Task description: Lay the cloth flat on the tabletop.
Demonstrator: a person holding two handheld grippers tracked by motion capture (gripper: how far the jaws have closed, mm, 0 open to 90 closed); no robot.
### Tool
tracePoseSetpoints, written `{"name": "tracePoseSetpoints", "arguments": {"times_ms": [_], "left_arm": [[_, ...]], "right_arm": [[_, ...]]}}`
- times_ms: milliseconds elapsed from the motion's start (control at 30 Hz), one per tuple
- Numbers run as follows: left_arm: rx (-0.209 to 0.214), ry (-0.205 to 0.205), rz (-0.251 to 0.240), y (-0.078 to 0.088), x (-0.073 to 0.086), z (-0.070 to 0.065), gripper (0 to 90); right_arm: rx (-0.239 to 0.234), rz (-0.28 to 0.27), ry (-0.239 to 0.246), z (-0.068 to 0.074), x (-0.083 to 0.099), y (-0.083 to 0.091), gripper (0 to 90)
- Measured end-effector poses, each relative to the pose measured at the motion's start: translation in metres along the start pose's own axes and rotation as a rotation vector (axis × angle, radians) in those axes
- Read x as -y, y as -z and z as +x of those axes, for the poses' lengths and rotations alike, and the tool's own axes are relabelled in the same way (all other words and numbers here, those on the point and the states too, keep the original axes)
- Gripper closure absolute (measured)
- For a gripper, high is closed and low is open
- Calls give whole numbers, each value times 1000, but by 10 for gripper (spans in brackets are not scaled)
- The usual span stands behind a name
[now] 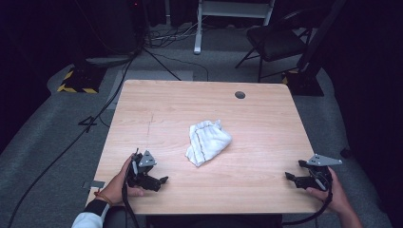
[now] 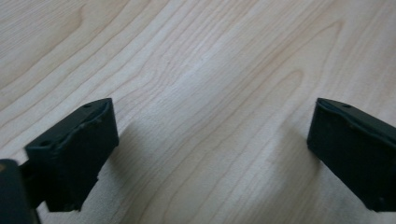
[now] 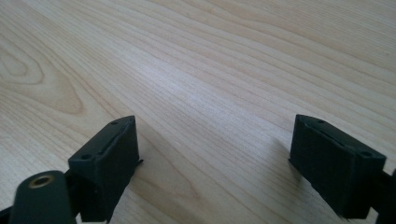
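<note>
A crumpled white cloth (image 1: 207, 141) with a dark stripe lies near the middle of the wooden table (image 1: 266, 123). My left gripper (image 1: 160, 182) rests near the table's front left corner, held in a hand, pointing right toward the centre. Its jaws stand wide apart over bare wood (image 2: 210, 140) with nothing between them. Held at the front right edge, my right gripper (image 1: 289, 177) points left. Its jaws are also open, with bare tabletop (image 3: 215, 140) between them. Both grippers are well short of the cloth.
A round cable hole (image 1: 240, 95) sits near the table's far edge. Beyond the table stand a black chair (image 1: 278, 42), a white frame (image 1: 228, 14) and cables on the grey floor (image 1: 57, 142).
</note>
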State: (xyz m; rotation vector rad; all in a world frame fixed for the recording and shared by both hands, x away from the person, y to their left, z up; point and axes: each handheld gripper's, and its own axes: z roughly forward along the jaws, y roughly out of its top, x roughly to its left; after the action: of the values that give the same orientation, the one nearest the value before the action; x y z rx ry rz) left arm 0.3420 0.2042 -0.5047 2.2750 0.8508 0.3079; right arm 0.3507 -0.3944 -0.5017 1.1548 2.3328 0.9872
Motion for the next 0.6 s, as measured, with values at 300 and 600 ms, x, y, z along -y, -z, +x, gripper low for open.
{"name": "tracePoseSetpoints", "arguments": {"times_ms": [300,600], "left_arm": [[41,-51,10,-10,-12,-1,31],[69,-79,-4,-36,-40,-3,58]], "right_arm": [[-28,-48,90,6,-29,-1,362],[-117,-66,271,63,-109,-33,426]]}}
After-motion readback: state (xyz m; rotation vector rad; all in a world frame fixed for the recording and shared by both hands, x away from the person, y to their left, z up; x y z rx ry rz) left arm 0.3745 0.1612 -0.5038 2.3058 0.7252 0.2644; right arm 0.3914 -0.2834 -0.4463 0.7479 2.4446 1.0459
